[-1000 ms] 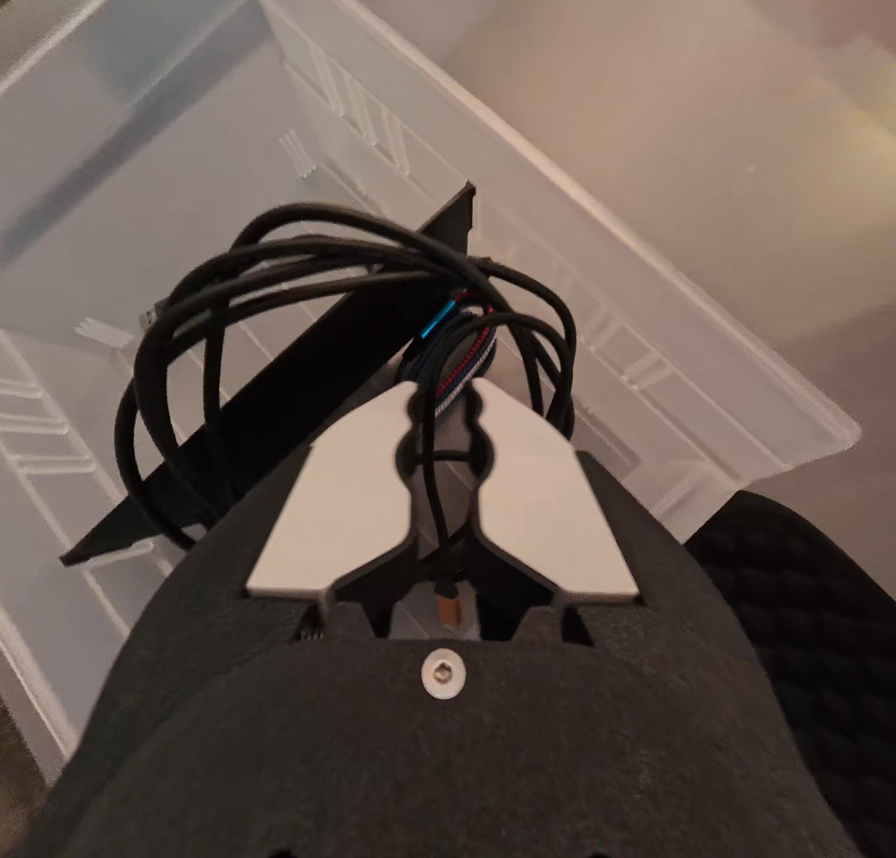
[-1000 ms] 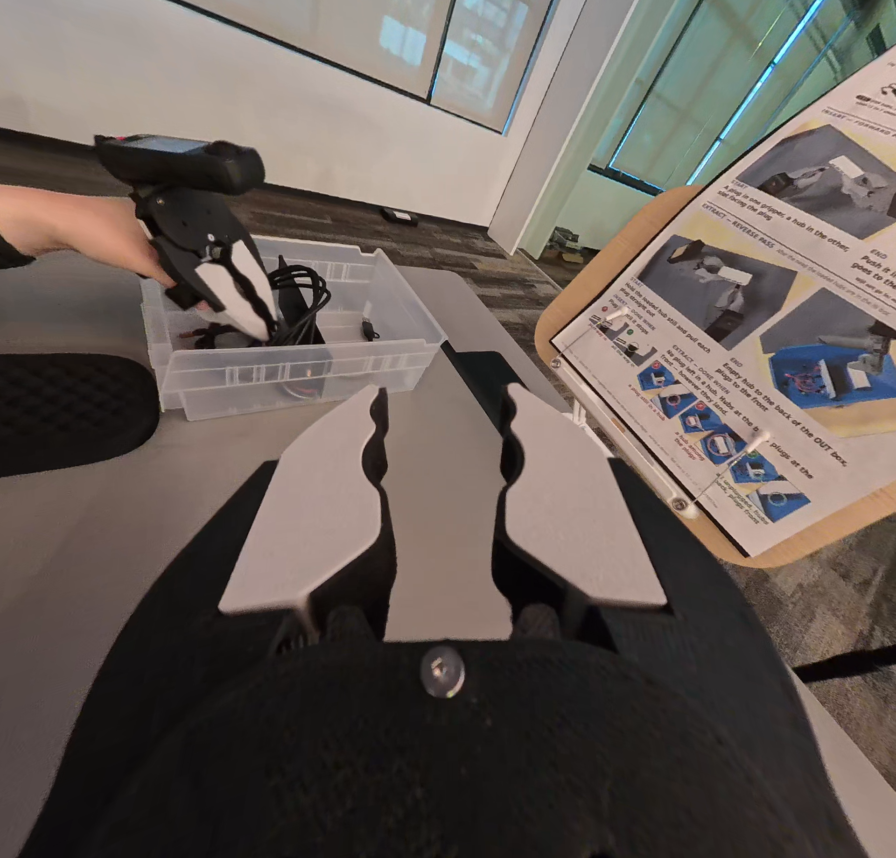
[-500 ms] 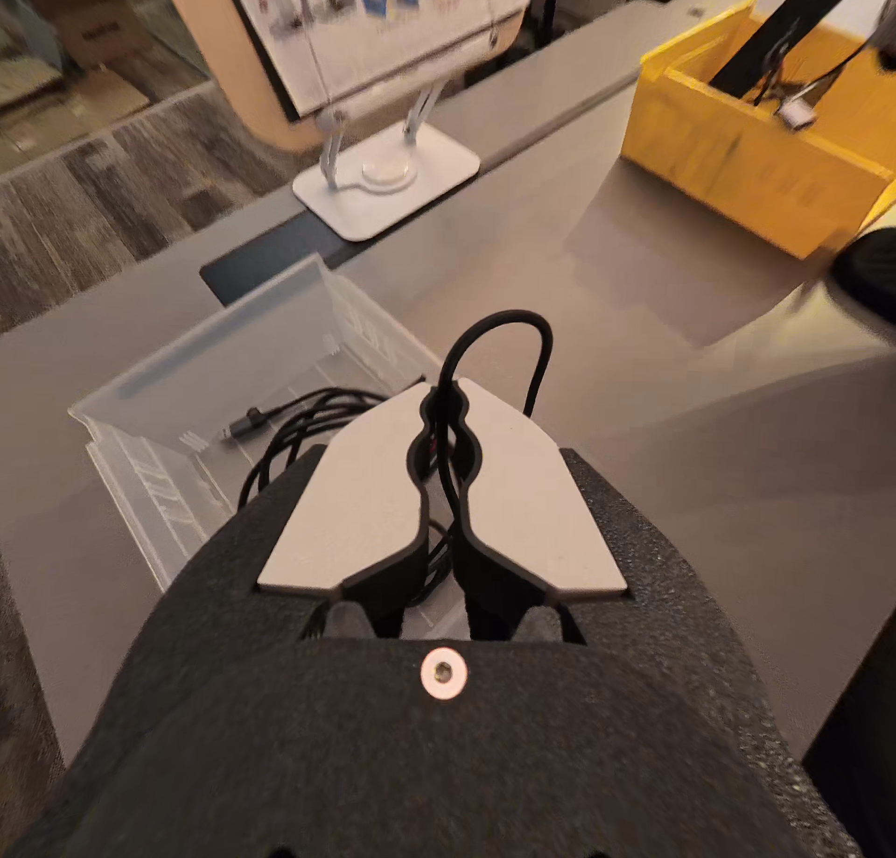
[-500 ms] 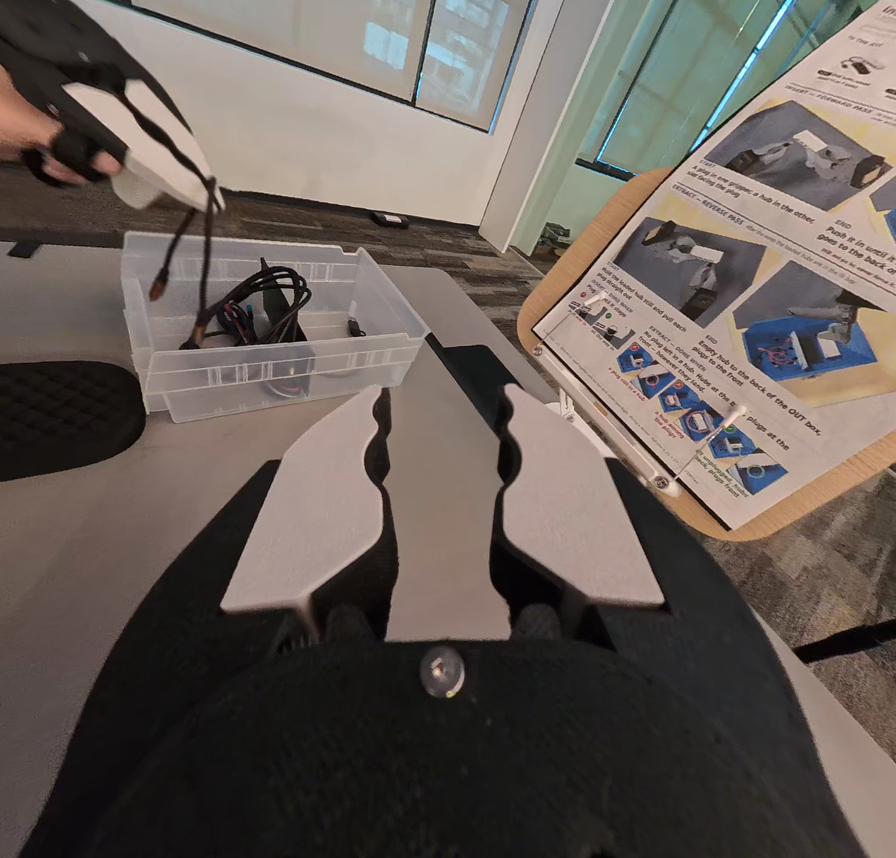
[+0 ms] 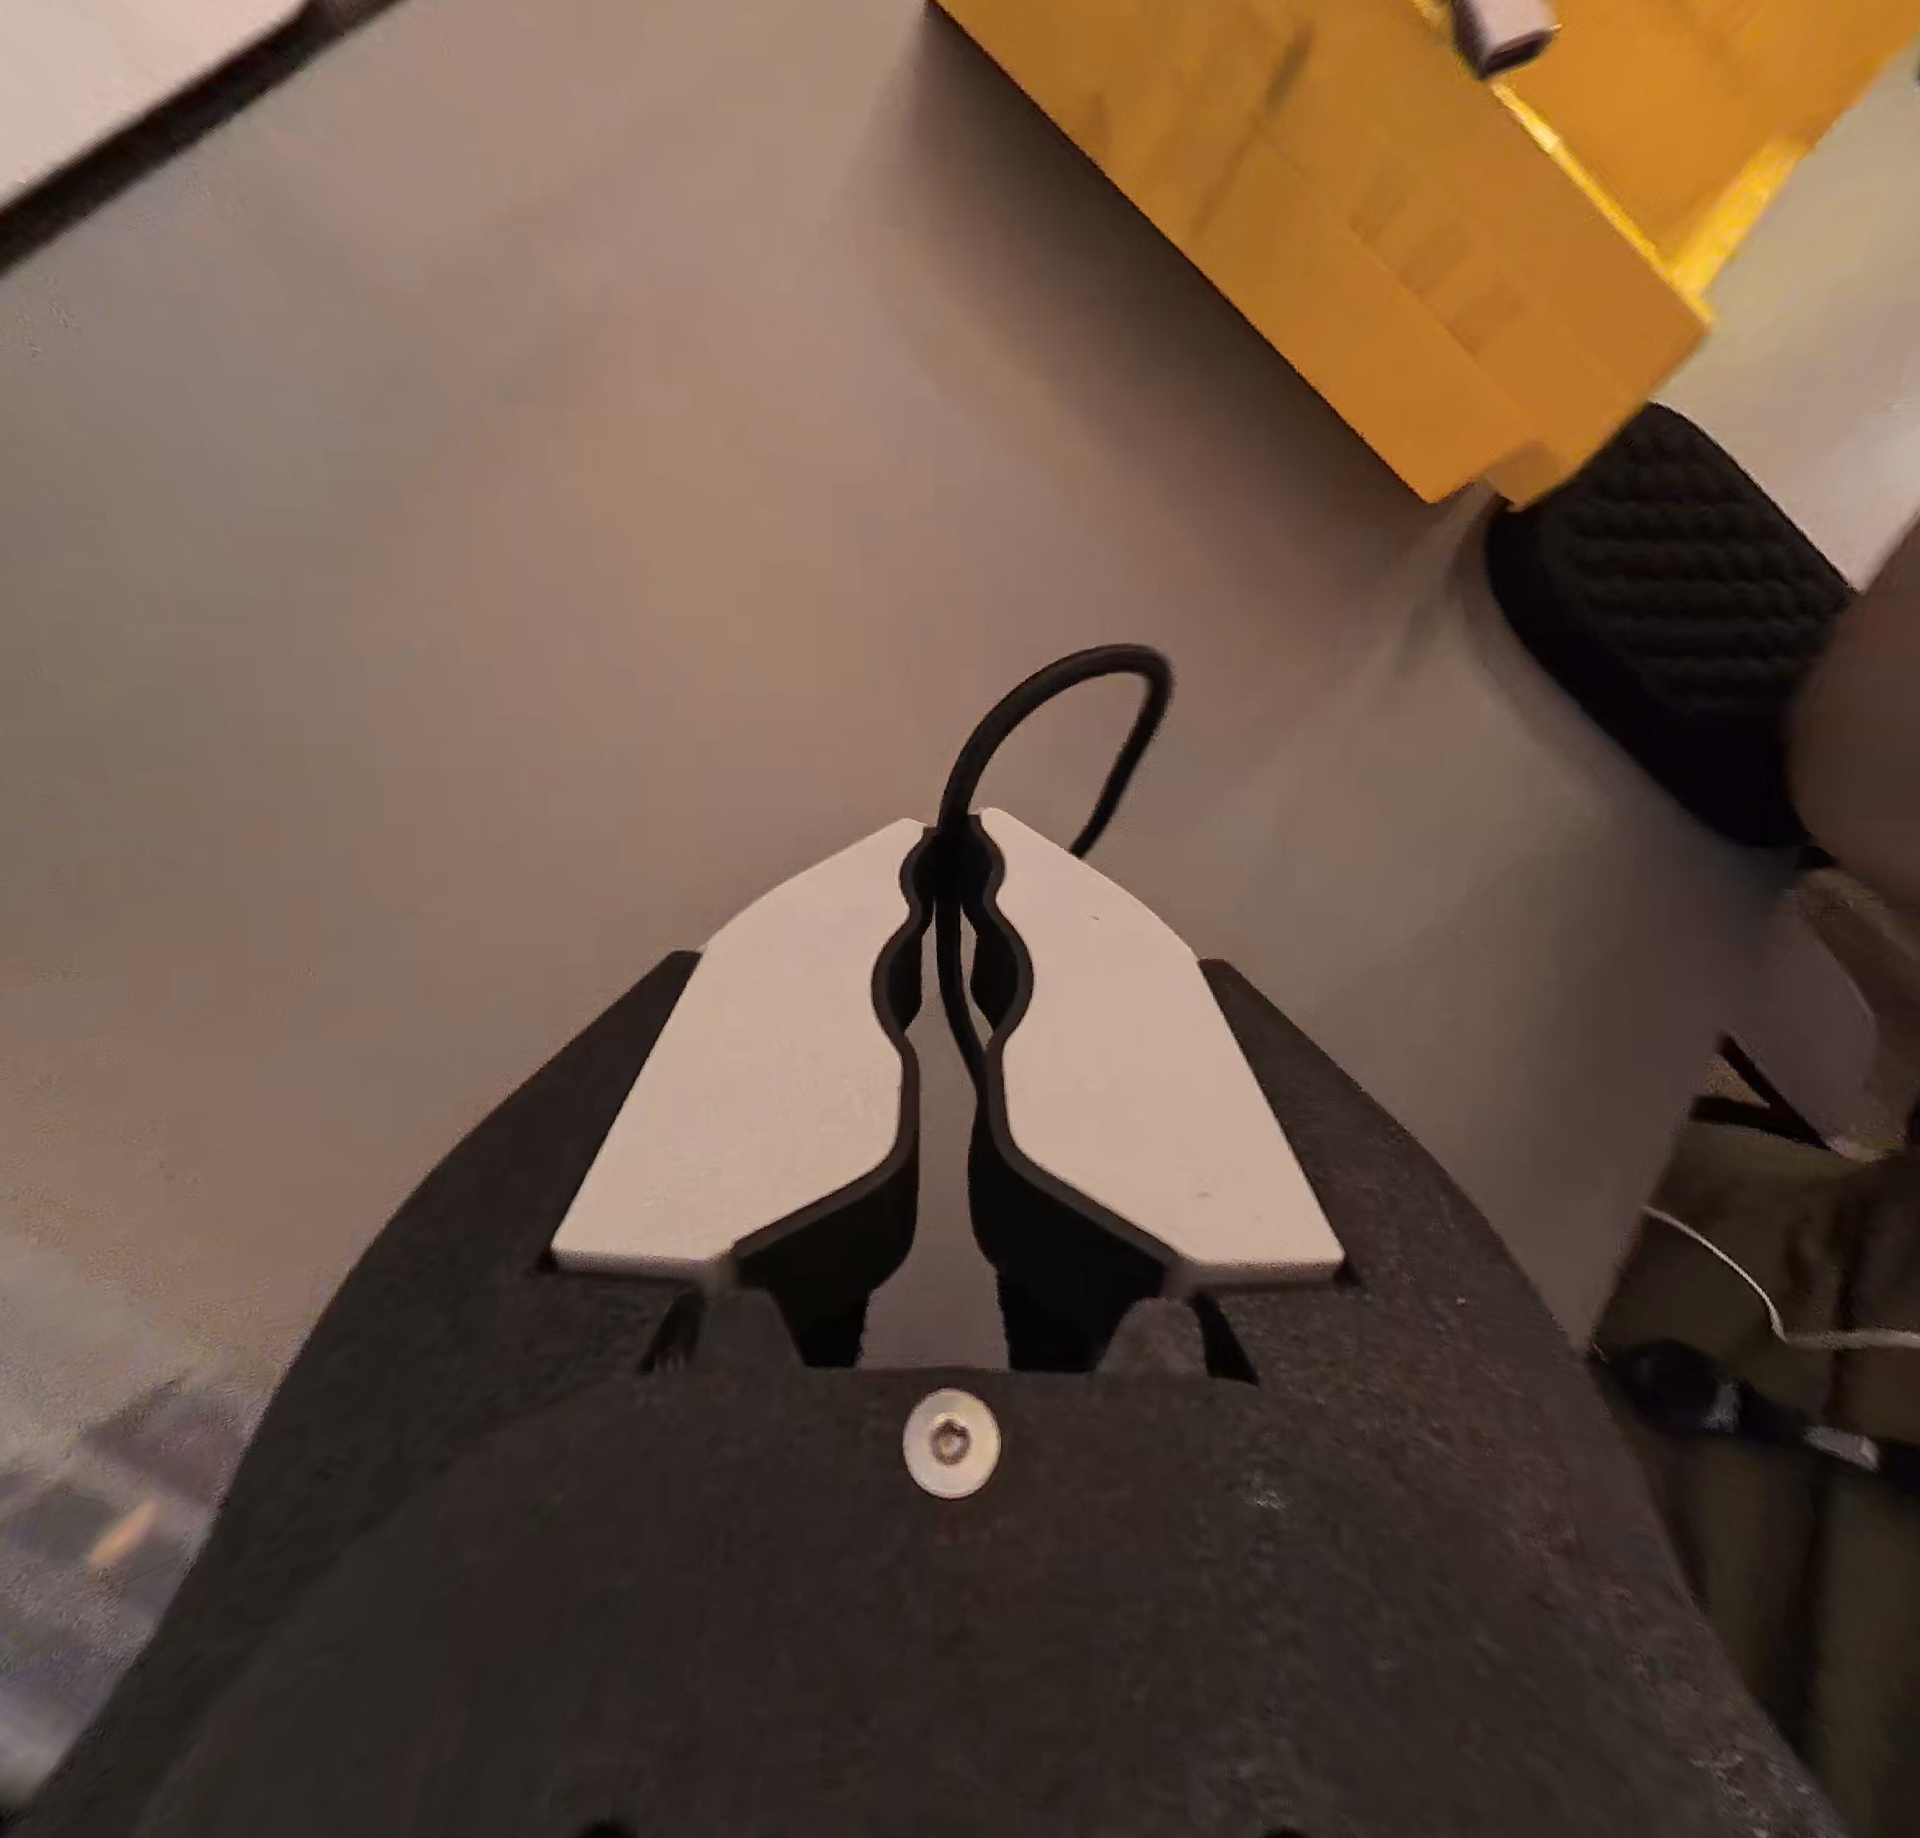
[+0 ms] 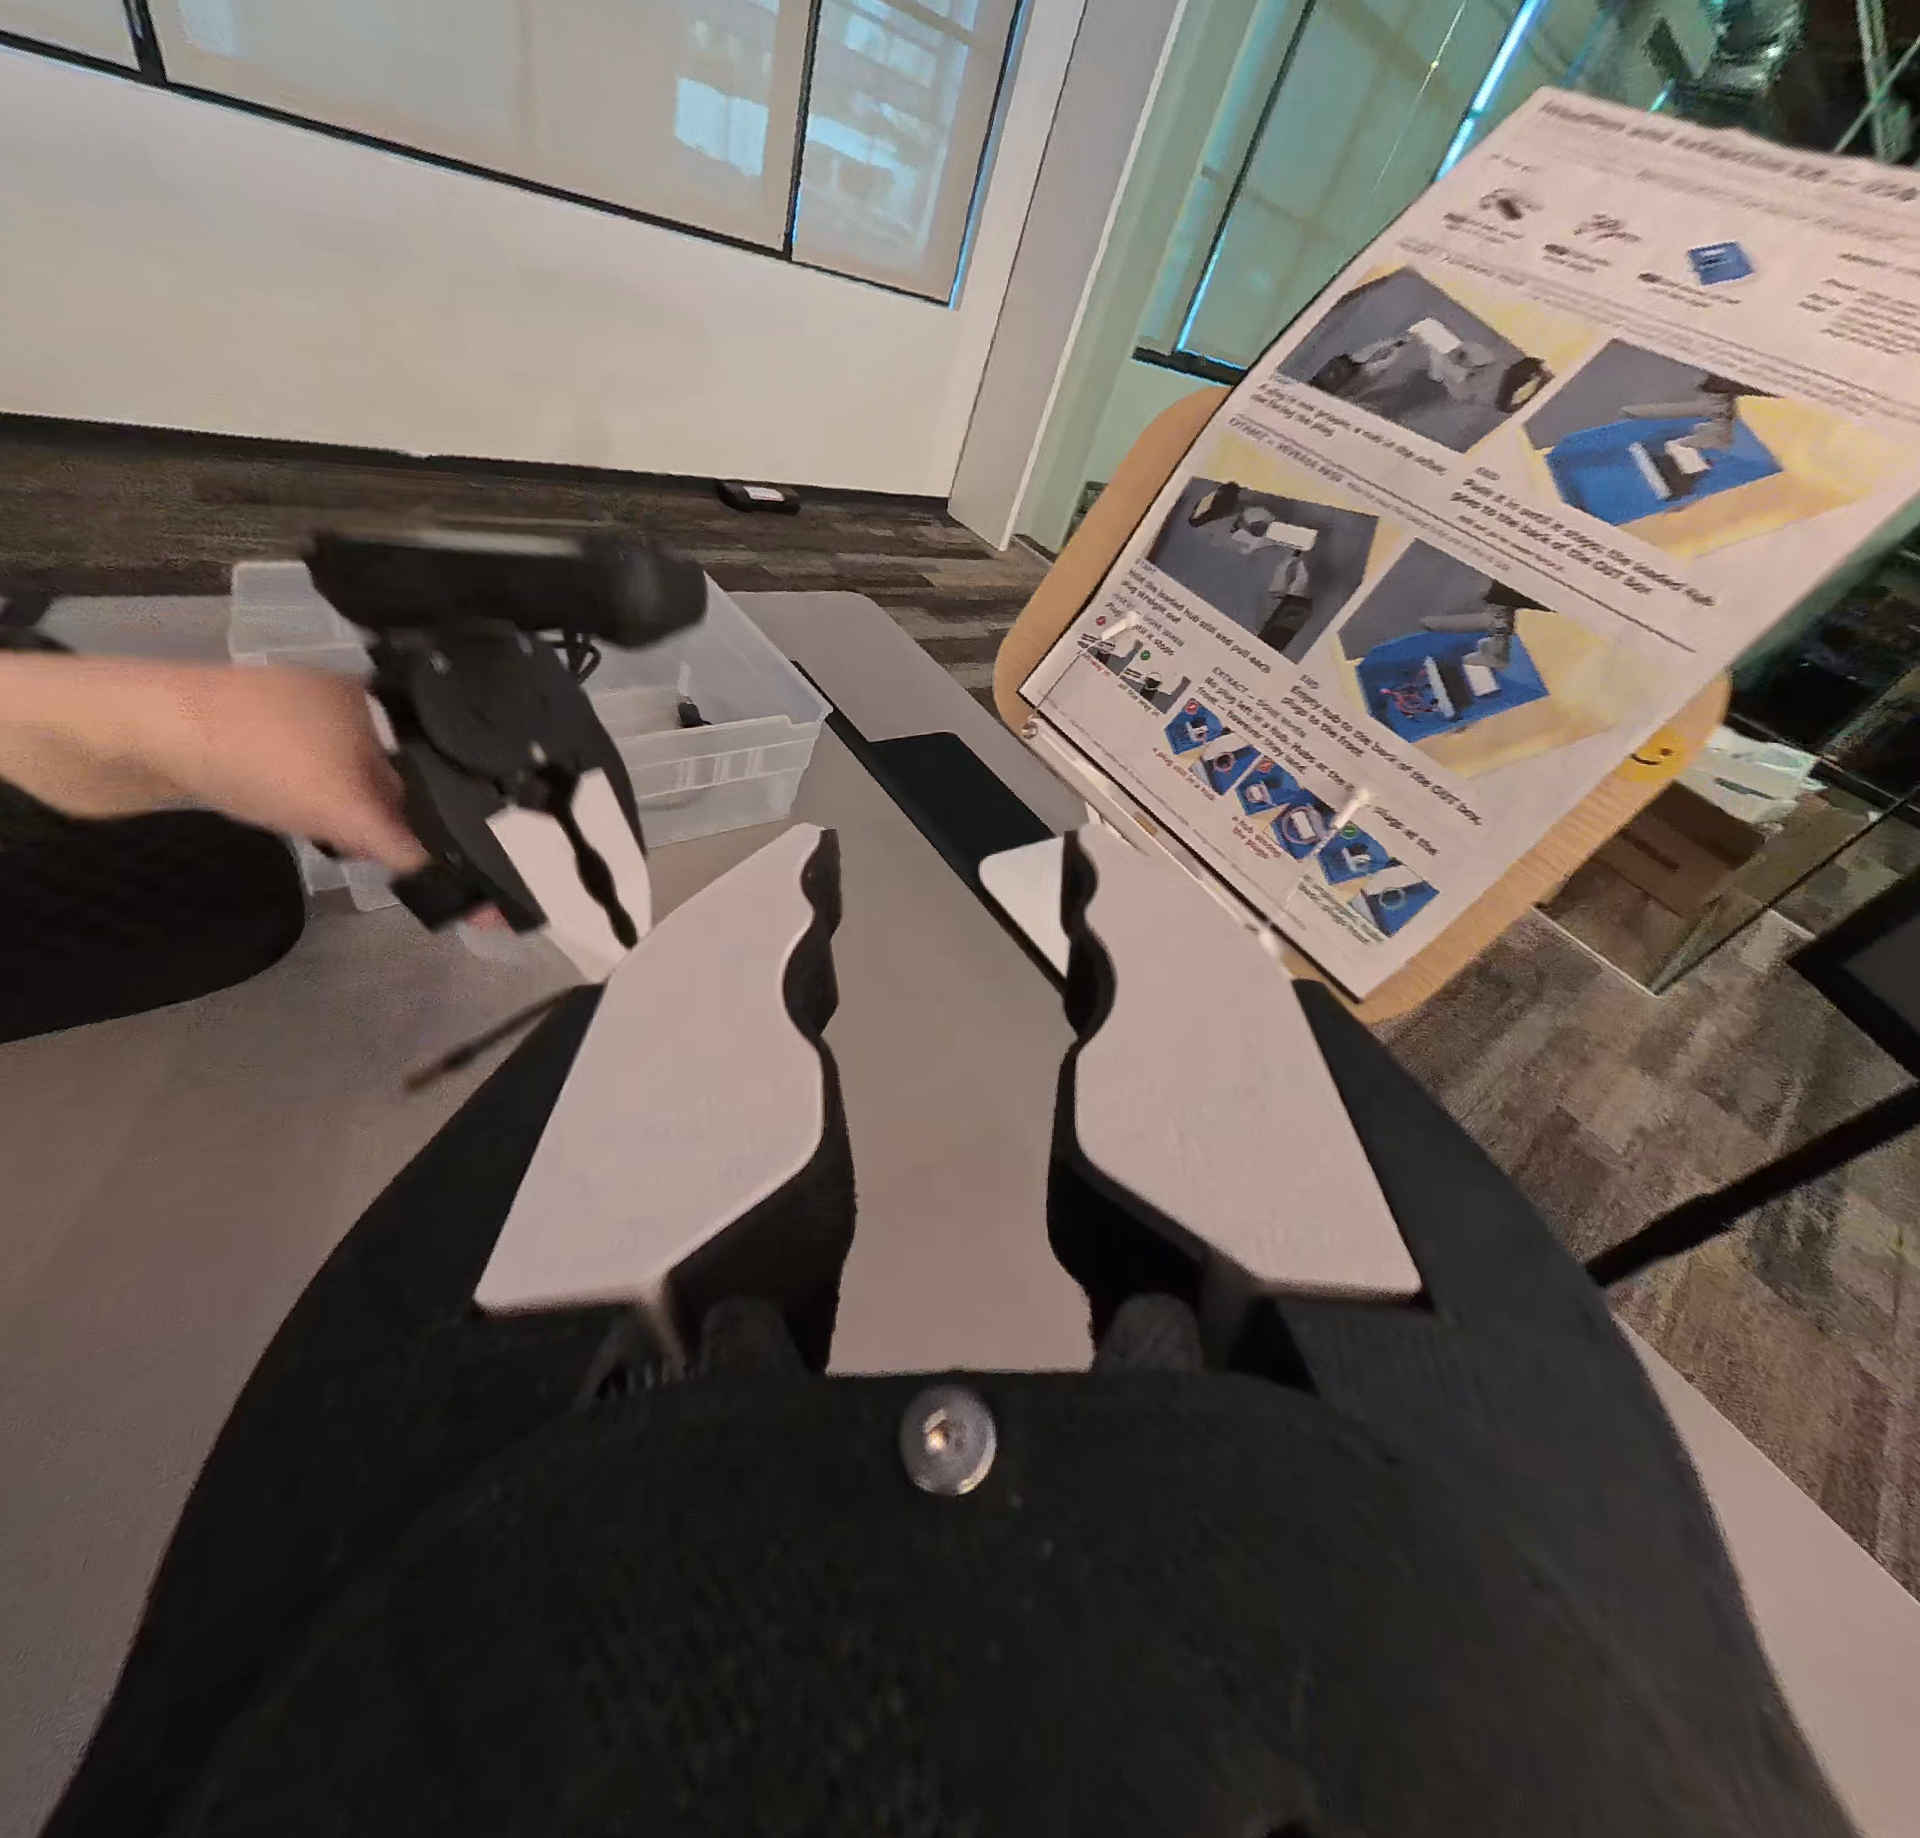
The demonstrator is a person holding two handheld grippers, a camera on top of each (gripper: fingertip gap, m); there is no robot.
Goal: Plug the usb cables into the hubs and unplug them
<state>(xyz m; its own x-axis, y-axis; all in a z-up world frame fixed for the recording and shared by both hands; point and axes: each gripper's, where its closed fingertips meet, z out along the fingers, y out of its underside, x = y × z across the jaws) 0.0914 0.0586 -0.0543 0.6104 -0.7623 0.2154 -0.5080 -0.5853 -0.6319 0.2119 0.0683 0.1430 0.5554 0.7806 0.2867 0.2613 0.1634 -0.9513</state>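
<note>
The left claw pinches a black cable above the desk. The right claw is wide apart, holding nothing. A yellow box sits near the desk's far edge.

A printed instruction sheet on a round wooden stand sits at the grey surface edge; black textured pads lie on it.

Bare table lies open ahead; yellow box blocks the far right

Both wrist views overlook one table – opposite sides.
</note>
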